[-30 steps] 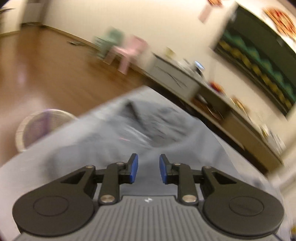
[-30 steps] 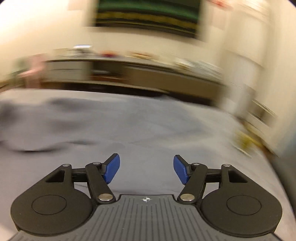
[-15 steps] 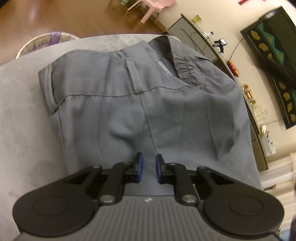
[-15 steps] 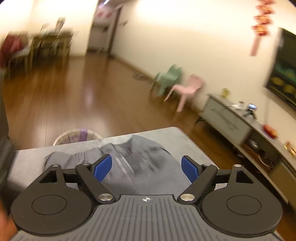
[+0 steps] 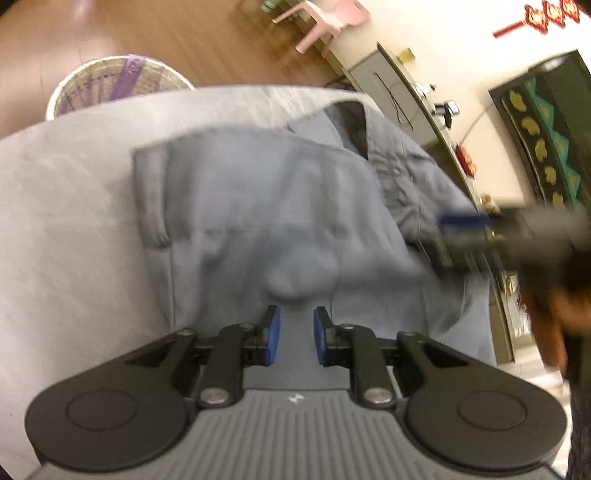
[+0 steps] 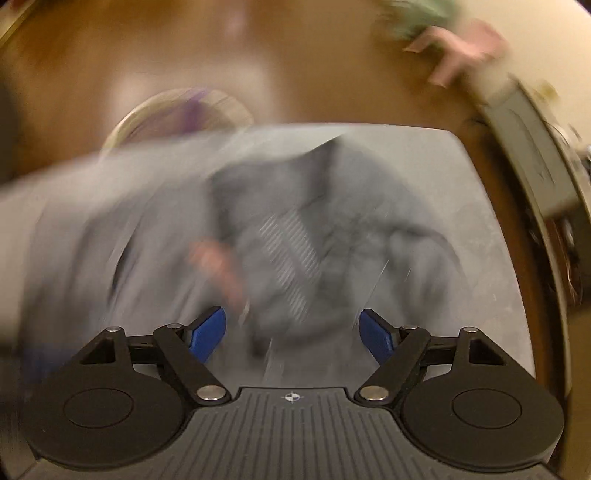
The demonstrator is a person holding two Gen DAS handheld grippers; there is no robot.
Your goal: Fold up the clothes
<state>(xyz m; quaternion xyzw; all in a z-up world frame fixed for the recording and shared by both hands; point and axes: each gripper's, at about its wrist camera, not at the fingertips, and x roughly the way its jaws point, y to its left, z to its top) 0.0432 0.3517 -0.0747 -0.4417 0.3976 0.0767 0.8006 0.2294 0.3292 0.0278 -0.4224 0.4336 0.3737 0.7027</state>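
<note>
The grey trousers (image 5: 280,221) are spread over the grey counter (image 5: 74,221), waistband toward its far edge, where a basket (image 5: 110,85) stands below. The left hand-held gripper (image 5: 296,341) is kept low over the cloth, fingers narrowly parted, nothing visibly pinched. The right hand-held gripper (image 6: 293,334) is held wide apart above the rumpled waistband, probably positioned for a grasp.

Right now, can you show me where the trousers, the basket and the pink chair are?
trousers (image 5: 258,206): left wrist view, on the flat grey front.
basket (image 5: 110,79): left wrist view, on its woven inside.
pink chair (image 5: 328,18): left wrist view, on its seat.
</note>
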